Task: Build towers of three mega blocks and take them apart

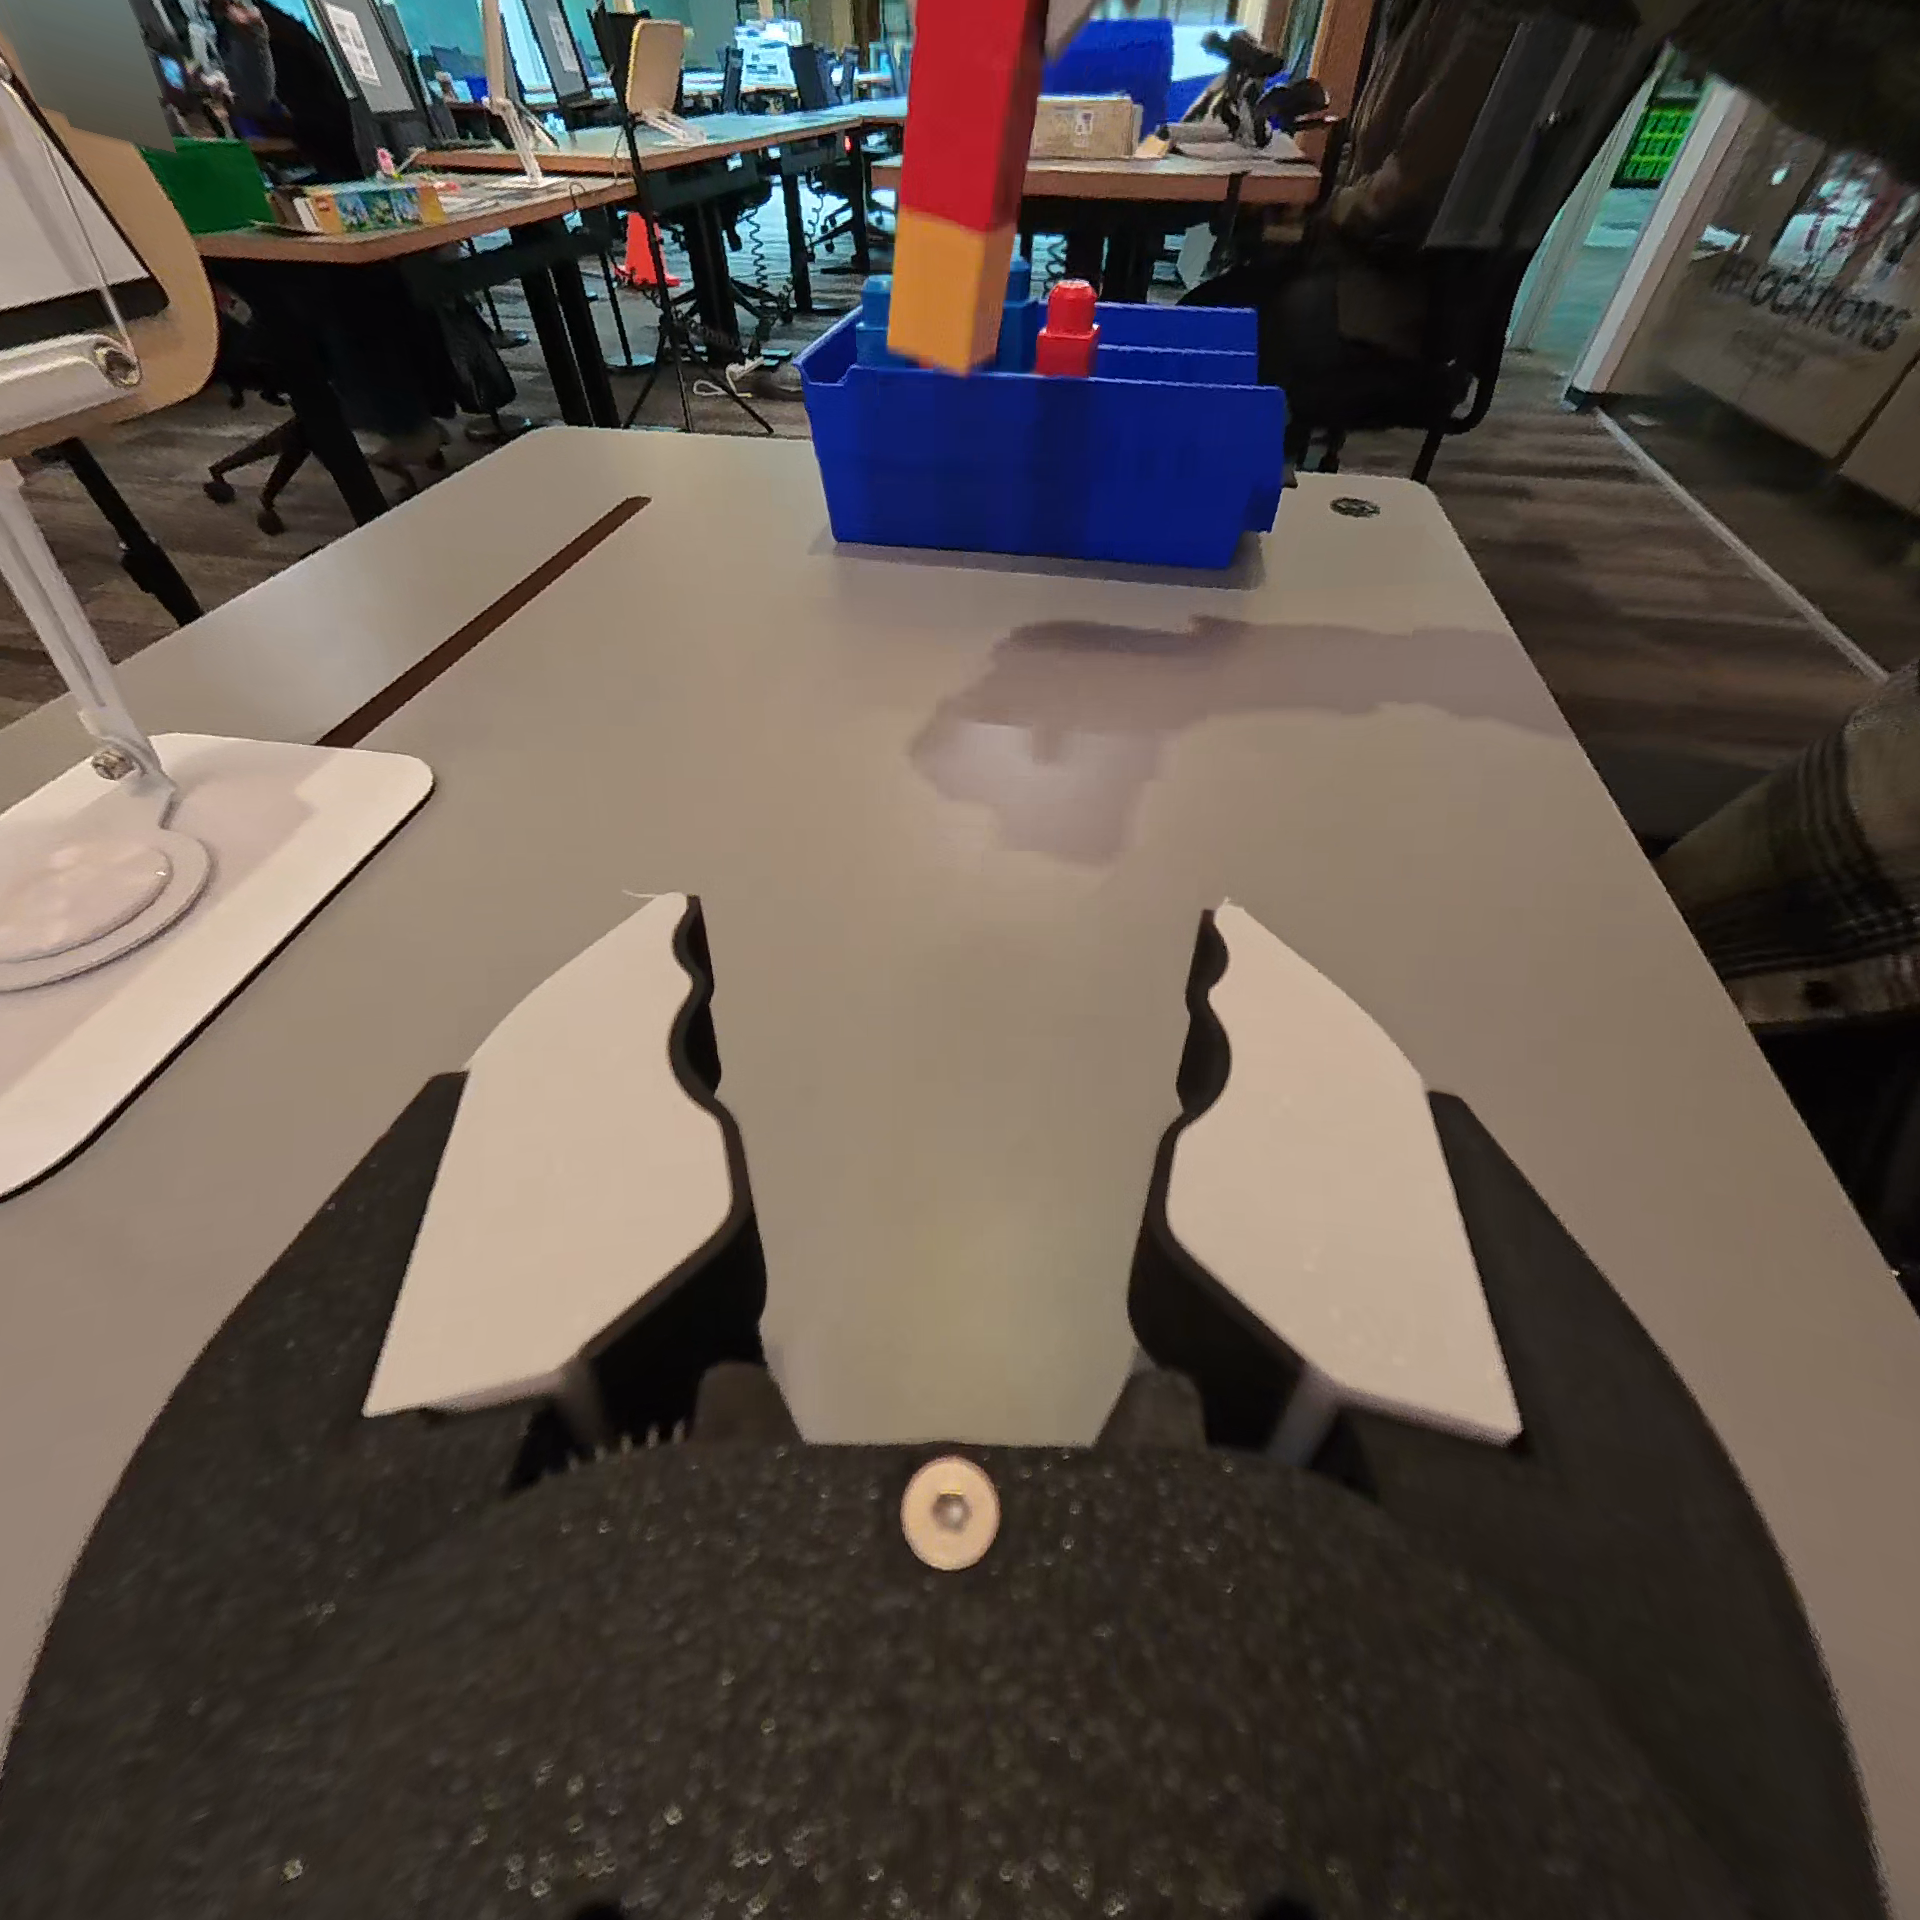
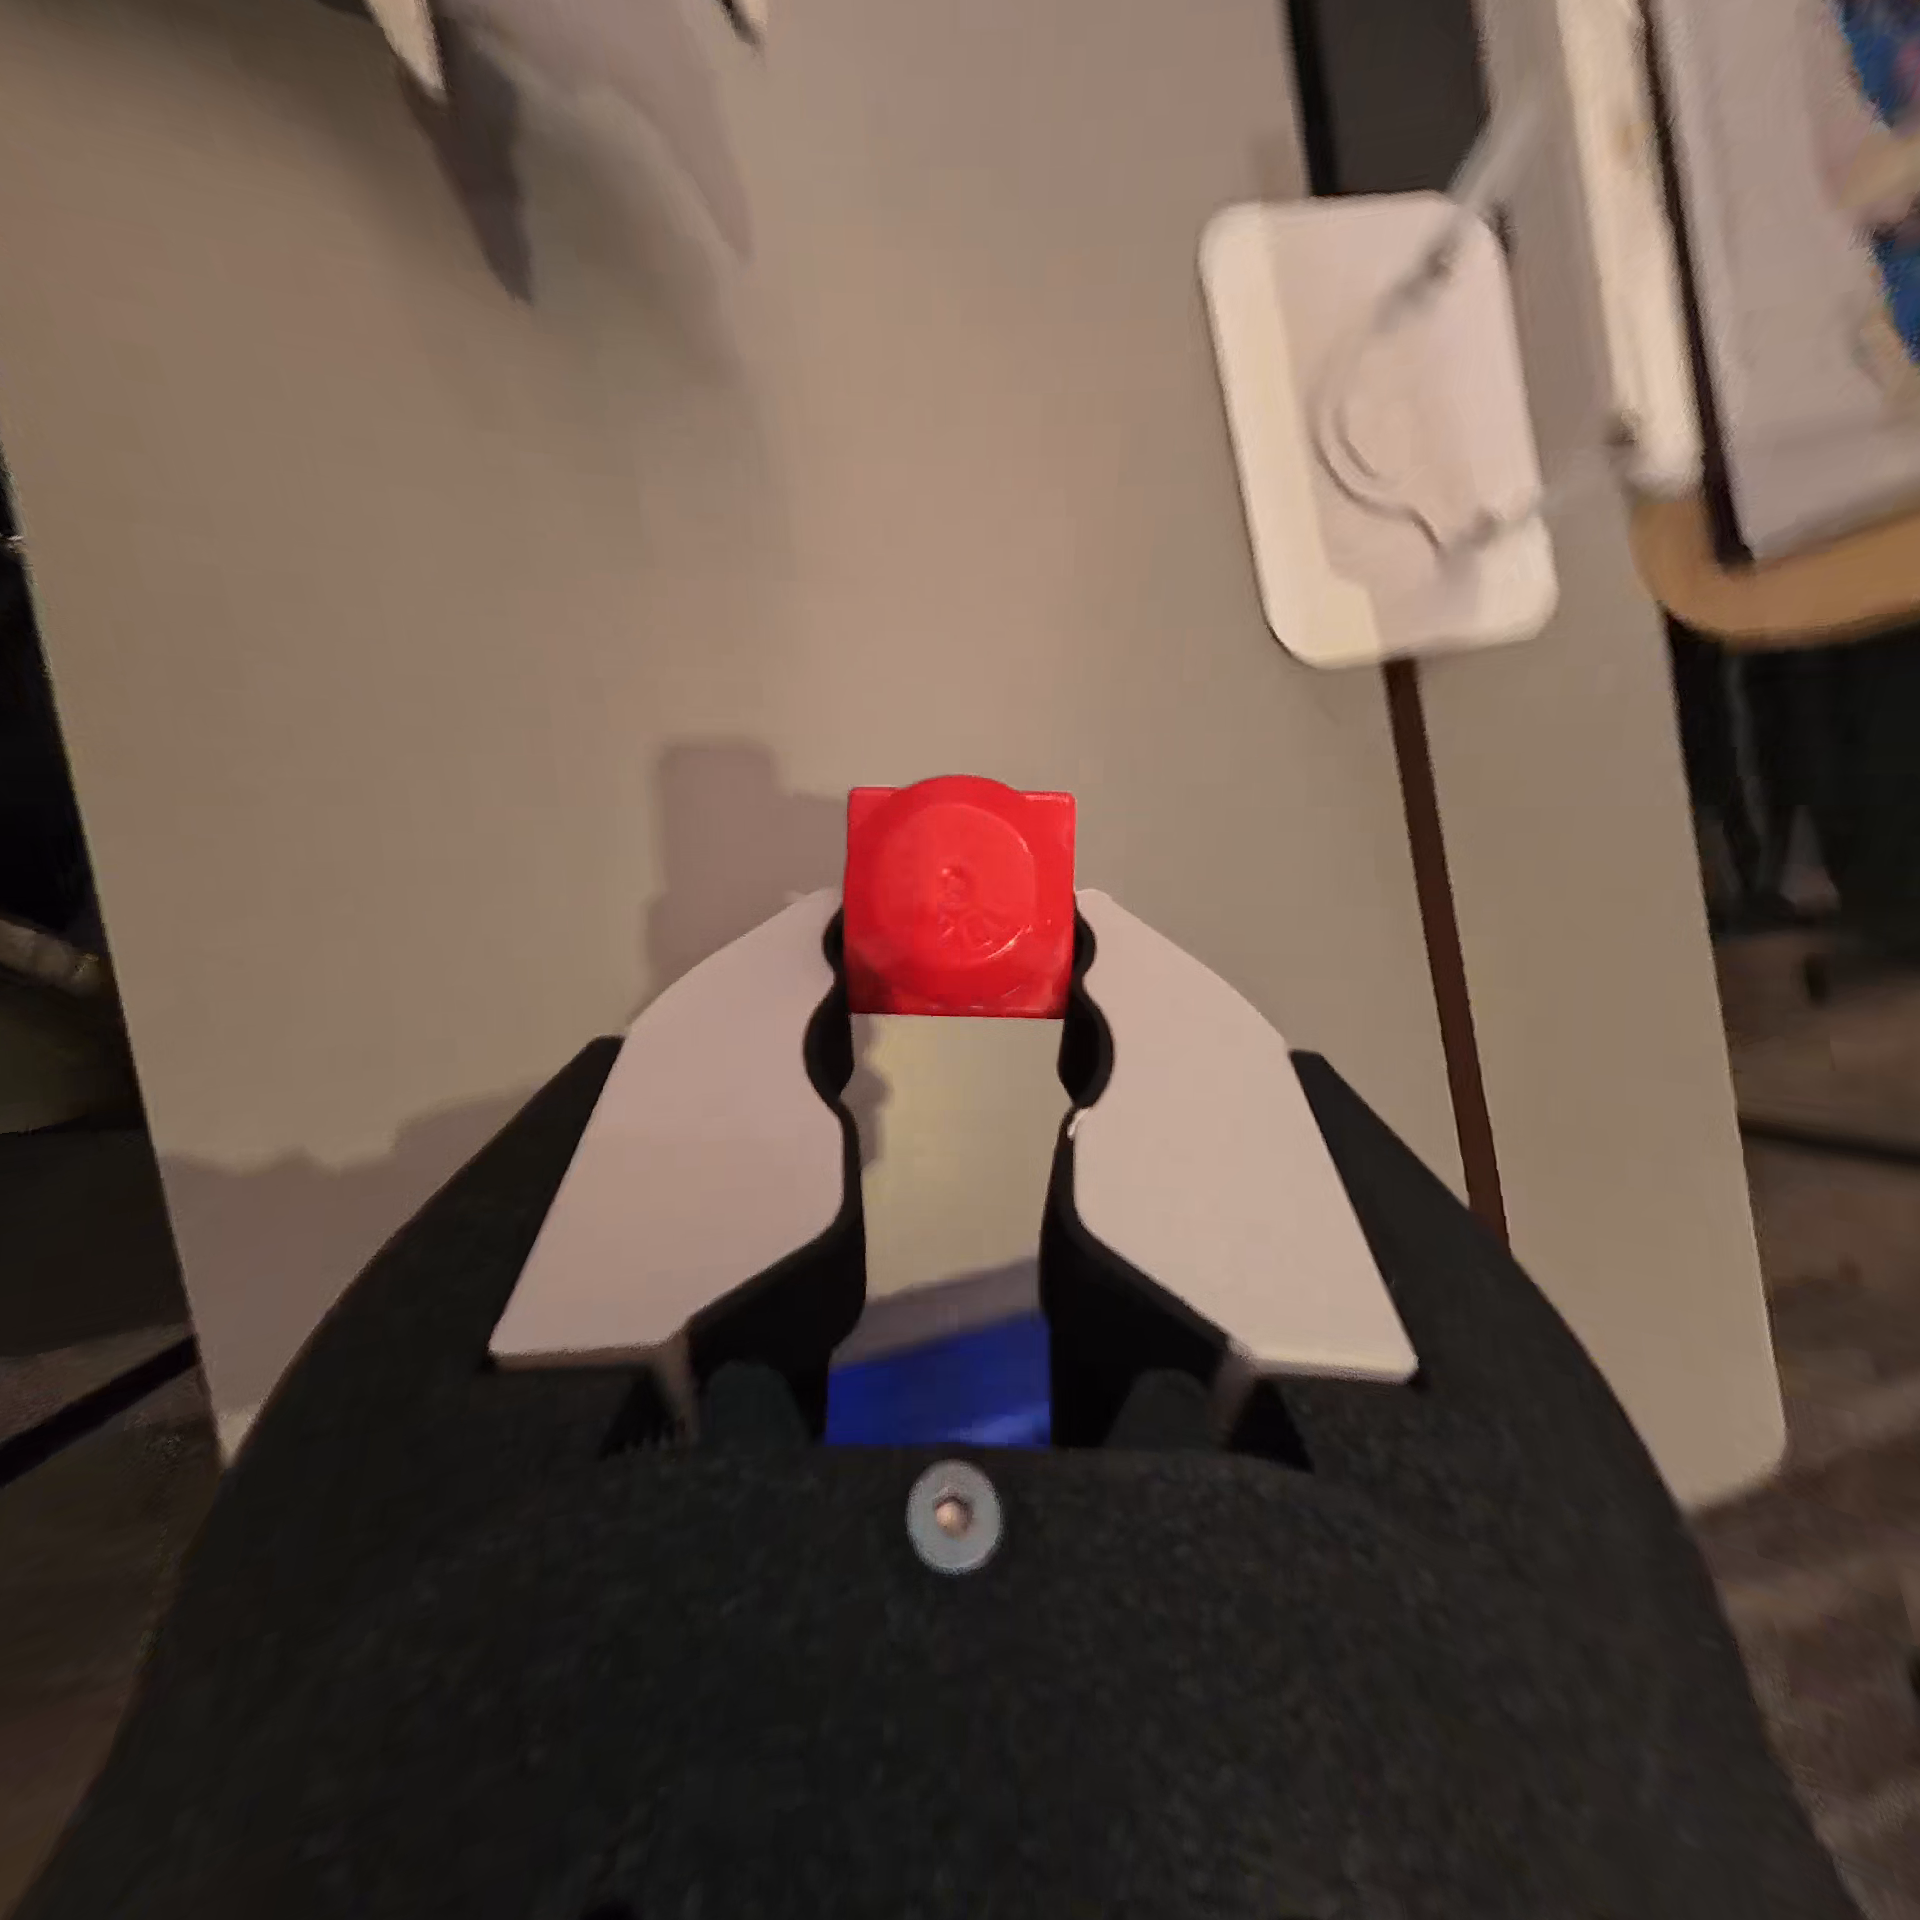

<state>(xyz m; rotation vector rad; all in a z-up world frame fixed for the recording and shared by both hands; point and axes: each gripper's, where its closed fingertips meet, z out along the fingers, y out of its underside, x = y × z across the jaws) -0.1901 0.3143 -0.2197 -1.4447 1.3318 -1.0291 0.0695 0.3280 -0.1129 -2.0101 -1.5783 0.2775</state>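
From the left wrist view, I am holding my left gripper [image 1: 951, 914] released and empty over the grey bench [image 1: 727, 727], while the tower [image 1: 961, 182] (red over orange) is hanging above the blue bin [image 1: 1039, 478]. From the right wrist view, my right gripper [image 2: 958, 925] is grasping its red top block [image 2: 956, 899].

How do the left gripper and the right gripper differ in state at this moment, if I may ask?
The left gripper is open and empty; the right gripper is shut on the block tower. The left sits low over the table; the right holds its tower in the air. Both have white fingers on black bodies.
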